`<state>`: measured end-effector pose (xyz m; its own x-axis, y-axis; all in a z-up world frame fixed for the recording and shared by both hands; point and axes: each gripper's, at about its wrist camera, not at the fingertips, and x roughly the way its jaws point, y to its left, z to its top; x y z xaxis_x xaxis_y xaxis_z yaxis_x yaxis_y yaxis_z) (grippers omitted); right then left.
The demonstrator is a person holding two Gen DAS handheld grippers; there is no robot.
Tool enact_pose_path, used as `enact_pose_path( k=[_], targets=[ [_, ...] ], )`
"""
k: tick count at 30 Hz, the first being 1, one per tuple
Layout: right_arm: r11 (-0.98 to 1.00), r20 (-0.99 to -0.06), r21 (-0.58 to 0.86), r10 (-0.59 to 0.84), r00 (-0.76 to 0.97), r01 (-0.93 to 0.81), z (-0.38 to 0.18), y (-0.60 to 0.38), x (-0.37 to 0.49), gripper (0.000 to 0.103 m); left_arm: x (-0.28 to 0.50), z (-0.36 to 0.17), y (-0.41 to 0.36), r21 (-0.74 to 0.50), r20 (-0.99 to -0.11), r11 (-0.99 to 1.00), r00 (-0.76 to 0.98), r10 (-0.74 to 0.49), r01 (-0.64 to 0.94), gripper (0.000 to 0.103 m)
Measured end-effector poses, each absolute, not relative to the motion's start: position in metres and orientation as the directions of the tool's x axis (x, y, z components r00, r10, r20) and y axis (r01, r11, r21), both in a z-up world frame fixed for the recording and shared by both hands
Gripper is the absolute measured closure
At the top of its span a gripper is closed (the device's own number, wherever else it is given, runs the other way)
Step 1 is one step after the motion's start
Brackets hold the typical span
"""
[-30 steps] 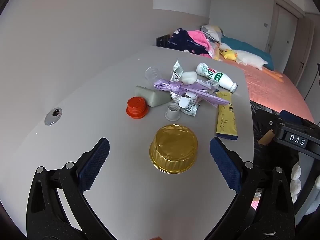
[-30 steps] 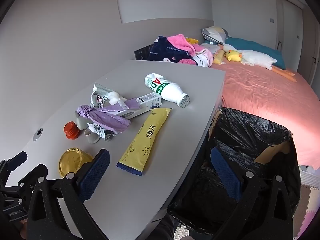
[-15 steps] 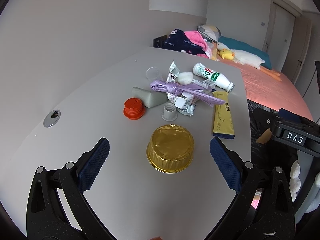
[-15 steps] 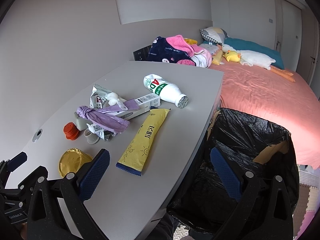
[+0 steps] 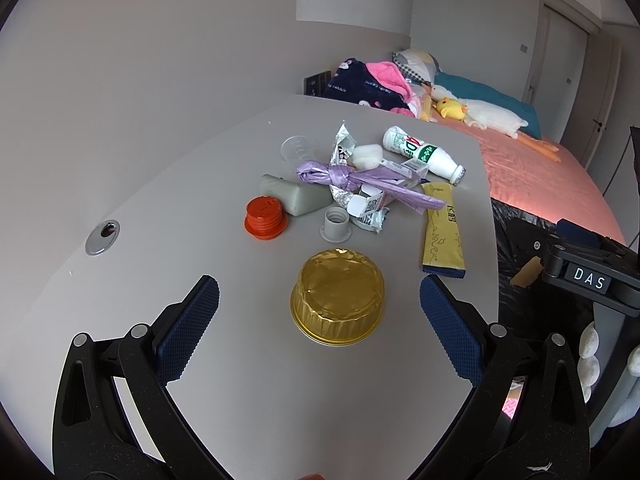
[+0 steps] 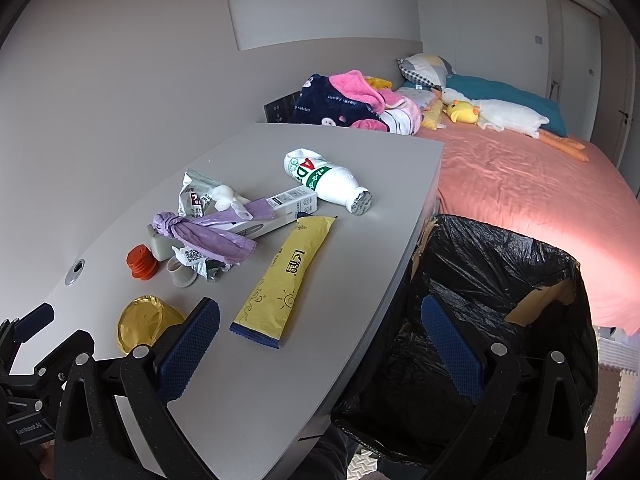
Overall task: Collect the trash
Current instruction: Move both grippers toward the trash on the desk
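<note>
Collection looks barely begun: all the trash seen sits on the grey table (image 5: 168,208), namely a gold foil cup (image 5: 338,306), red cap (image 5: 264,218), grey cap (image 5: 336,229), yellow sachet (image 5: 442,236), white AD bottle (image 5: 424,156), knotted purple bag (image 5: 360,178) and crumpled wrappers (image 5: 368,210). Left gripper (image 5: 320,326) hangs over the near table edge, jaws wide apart and empty, foil cup centred between them as the likely 1st pick. Right gripper (image 6: 320,354), also spread and empty, hovers between table edge and the black-lined bin (image 6: 500,280); whether anything is already inside the bin, cannot tell.
</note>
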<state>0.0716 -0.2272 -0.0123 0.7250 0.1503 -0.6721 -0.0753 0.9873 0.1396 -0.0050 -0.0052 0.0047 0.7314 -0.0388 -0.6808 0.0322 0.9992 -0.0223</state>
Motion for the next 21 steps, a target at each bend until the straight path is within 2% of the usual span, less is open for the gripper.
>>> enact_pose_path(
  k=[21],
  targets=[
    [0.988,-0.673,0.128,0.148,0.725,-0.083,-0.0127,-0.2231,0.069,0.003,-0.0039,0.0041,-0.0058,-0.036,-0.688,0.999,0.724,-0.052,0.038,0.006]
  ],
)
